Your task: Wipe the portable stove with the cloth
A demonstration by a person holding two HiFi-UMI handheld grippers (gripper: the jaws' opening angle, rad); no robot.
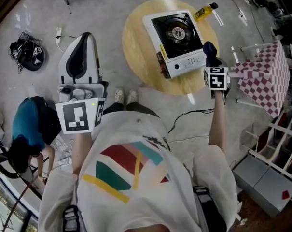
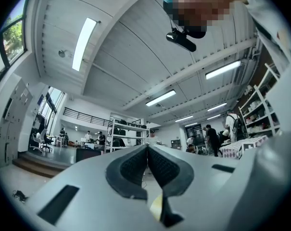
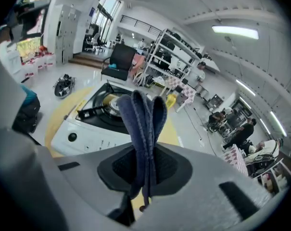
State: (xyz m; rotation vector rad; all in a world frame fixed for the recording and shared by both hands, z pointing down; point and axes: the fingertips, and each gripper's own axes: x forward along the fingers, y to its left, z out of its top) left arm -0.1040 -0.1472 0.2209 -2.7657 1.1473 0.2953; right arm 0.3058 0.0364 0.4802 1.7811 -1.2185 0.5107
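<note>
The white portable stove with a black burner top sits on a round wooden table; the right gripper view shows the stove just ahead. My right gripper hovers at the stove's near right corner, shut on a folded dark blue cloth, whose folds stick out past the jaws. The cloth shows as a dark tip in the head view. My left gripper is held up off to the left, away from the table, shut with nothing between its pads.
A yellow bottle lies on the table's far edge. A red-checked cloth covers a stand at right. White shelving is lower right. A person in a teal shirt crouches at left. Cables run over the floor.
</note>
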